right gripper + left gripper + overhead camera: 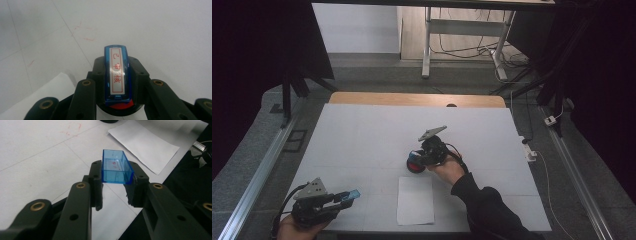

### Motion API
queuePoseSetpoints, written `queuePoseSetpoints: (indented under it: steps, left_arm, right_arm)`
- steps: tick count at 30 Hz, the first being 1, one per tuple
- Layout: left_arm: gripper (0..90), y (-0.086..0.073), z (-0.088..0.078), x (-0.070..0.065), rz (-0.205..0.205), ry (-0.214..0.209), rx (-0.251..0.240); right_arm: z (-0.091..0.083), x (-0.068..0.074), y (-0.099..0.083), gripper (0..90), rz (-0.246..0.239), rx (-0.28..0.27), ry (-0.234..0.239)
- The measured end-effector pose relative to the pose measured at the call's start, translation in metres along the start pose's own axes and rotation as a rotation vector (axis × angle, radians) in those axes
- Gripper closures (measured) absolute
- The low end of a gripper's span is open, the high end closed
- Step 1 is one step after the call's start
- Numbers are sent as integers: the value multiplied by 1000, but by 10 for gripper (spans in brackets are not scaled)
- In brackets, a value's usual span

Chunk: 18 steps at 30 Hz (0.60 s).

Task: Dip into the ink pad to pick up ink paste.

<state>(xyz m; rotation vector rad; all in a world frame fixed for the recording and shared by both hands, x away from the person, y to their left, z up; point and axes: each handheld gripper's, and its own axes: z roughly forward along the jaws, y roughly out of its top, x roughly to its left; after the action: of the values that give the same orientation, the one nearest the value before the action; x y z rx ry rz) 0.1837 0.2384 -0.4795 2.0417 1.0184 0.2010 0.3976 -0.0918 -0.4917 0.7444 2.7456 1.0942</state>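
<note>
A recording lab or studio: black curtains (257, 55) flank a white-covered surface (362, 135), aluminium rails (254, 177) run along grey carpet, and loose cables (472, 50) trail under a desk frame (462, 30).

Both grippers black, two-jaw. Left gripper (346, 198): grey three-cornered plate (313, 189) on top with small holes, black cable (287, 202) looping from its rear. Right gripper (418, 161): same grey plate (432, 132), black cable (458, 155) curving over the hand. In the gripper views, jaws are chunky matte-black link arms with brass-ringed pivot bushings (80, 185) and plain dark screw holes (74, 216); same brass rings (86, 82) on the right one. Right arm wears a black long sleeve (484, 207).
</note>
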Motion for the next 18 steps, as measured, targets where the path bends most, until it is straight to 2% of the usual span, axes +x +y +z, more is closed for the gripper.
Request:
queuePoseSetpoints:
  steps: [6,11,18]
  left_arm:
    - [690,0,0,0,2,-2,-2]
    - [689,0,-1,0,4,-3,-4]
    - [689,0,-1,0,7,-5,-2]
  right_arm:
    - [0,6,-1,707,-45,-5,-28]
    - [0,9,2,705,-70,15,-49]
    - [-1,6,1,702,-66,2,-26]
